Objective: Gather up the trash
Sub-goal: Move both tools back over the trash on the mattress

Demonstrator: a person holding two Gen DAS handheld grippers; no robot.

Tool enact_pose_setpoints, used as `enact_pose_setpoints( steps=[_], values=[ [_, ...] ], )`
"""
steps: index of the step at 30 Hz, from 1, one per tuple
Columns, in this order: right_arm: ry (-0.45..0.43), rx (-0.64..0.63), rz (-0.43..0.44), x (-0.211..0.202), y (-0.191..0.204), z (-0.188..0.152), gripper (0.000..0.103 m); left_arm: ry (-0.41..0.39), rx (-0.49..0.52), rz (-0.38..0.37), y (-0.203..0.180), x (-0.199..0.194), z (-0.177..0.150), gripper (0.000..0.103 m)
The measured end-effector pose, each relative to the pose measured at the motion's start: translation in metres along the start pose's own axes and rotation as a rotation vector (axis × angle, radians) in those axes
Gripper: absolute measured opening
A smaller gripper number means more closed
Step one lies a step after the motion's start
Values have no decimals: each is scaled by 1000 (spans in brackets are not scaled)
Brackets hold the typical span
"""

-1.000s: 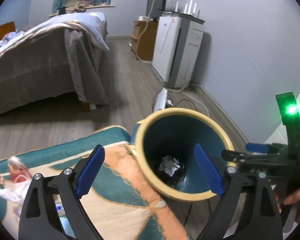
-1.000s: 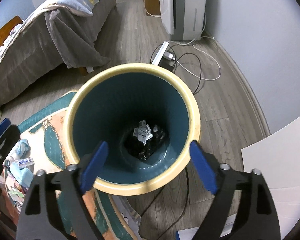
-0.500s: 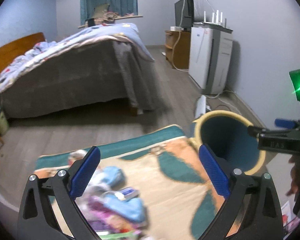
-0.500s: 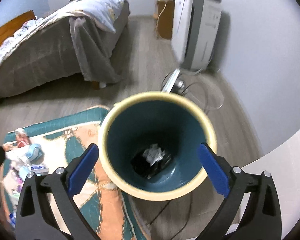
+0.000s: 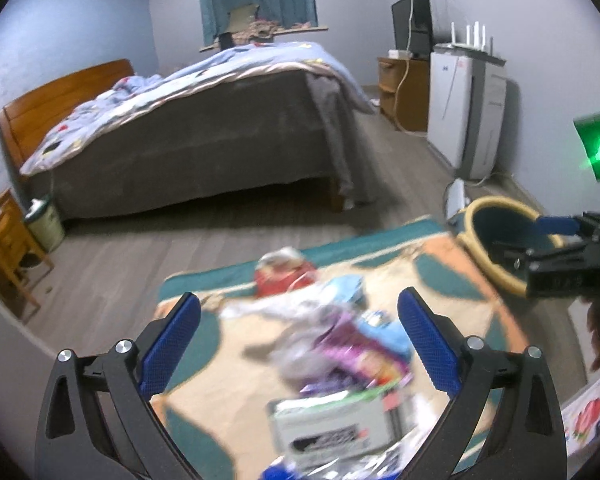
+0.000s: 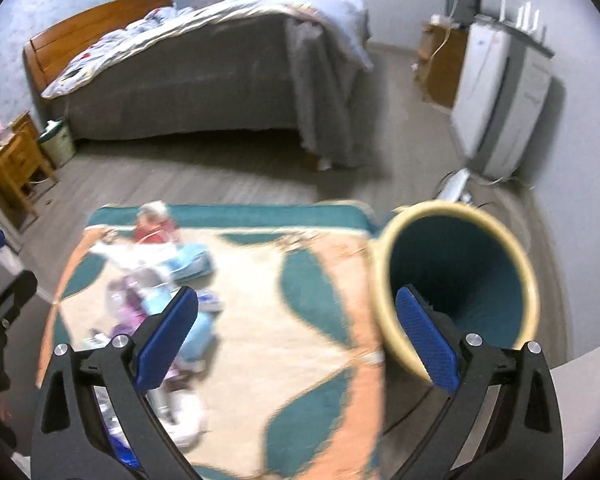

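A blurred heap of trash (image 5: 332, 340), wrappers, blue and purple packets and a white-green box (image 5: 332, 428), lies on a teal and orange rug (image 5: 228, 408). My left gripper (image 5: 298, 344) hangs open above the heap, nothing between its blue pads. The teal bin with a cream rim (image 6: 456, 280) stands at the rug's right edge. My right gripper (image 6: 296, 336) is open and empty over the rug, between the bin and the trash (image 6: 168, 292). In the left wrist view the right gripper (image 5: 556, 240) shows side-on in front of the bin (image 5: 500, 240).
A bed (image 5: 204, 136) with a grey cover fills the back of the room. A white appliance (image 5: 468, 116) and a power strip (image 5: 454, 196) stand by the right wall. A wooden stand (image 5: 4, 248) and small pail (image 5: 44, 220) are at the left.
Both grippers swung left, away from the bin's mouth and toward the trash heap. The bin slid to the right in both views. The room's far side came into view.
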State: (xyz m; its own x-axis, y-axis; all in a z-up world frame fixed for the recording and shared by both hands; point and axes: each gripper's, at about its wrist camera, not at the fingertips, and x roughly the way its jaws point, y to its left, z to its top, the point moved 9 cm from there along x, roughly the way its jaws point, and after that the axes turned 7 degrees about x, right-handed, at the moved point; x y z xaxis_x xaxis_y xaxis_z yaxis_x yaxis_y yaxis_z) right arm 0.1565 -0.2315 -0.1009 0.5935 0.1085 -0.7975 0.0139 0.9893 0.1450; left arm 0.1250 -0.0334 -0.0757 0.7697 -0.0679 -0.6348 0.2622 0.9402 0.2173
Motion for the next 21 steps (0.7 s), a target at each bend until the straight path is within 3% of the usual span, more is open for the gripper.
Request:
enact_pose_setpoints(
  steps=[5, 10, 19, 21],
  values=[
    [52, 8, 13, -2, 29, -24, 98, 60, 19, 24, 21, -11, -47, 98],
    [93, 65, 48, -9, 49, -46, 98, 114, -55, 17, 36, -20, -88, 98],
    [225, -33, 13, -1, 89, -108, 96, 135, -102, 13, 55, -32, -109, 98],
    [255, -32, -8, 5, 91, -119, 87, 139, -116, 15, 61, -32, -111, 98]
  ],
)
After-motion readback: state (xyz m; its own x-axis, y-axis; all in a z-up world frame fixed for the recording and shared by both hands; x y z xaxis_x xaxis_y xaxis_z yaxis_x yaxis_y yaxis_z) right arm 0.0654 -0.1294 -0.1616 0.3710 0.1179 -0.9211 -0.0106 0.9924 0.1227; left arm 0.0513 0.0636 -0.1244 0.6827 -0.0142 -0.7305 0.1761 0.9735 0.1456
